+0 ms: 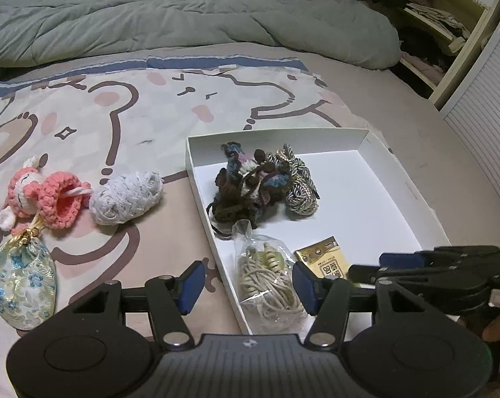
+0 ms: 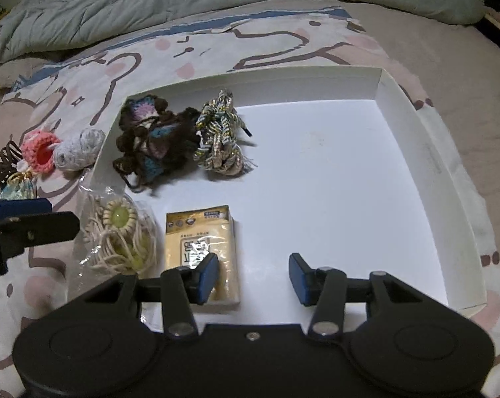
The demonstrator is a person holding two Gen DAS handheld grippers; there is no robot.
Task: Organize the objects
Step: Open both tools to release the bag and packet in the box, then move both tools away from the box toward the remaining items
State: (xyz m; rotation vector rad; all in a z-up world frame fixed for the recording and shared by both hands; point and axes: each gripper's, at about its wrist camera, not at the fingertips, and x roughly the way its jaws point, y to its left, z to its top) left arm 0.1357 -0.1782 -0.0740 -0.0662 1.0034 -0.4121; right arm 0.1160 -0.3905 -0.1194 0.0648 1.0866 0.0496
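The white box (image 2: 415, 152) lies on the cartoon bedsheet (image 1: 124, 126). Inside it are a dark crochet piece (image 2: 150, 139), a braided cord bundle (image 2: 220, 139) and a gold packet (image 2: 200, 252). The clear bag of cord (image 1: 269, 275) lies across the box edge. The left gripper (image 1: 248, 287) and the right gripper (image 2: 253, 277) are both wide open and hold nothing. The right gripper's left finger partly hides the packet. On the sheet are a pink crochet doll (image 1: 41, 199), grey yarn (image 1: 125, 197) and a brocade pouch (image 1: 21, 282). At the edge of the right wrist view is a brown striped thing (image 2: 1, 165); I cannot tell what it is.

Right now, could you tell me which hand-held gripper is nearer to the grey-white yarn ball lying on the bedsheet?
Left. The left hand-held gripper hovers open by the box's left wall, the grey-white yarn ball just ahead to its left. The right hand-held gripper is open over the white box, farther away.
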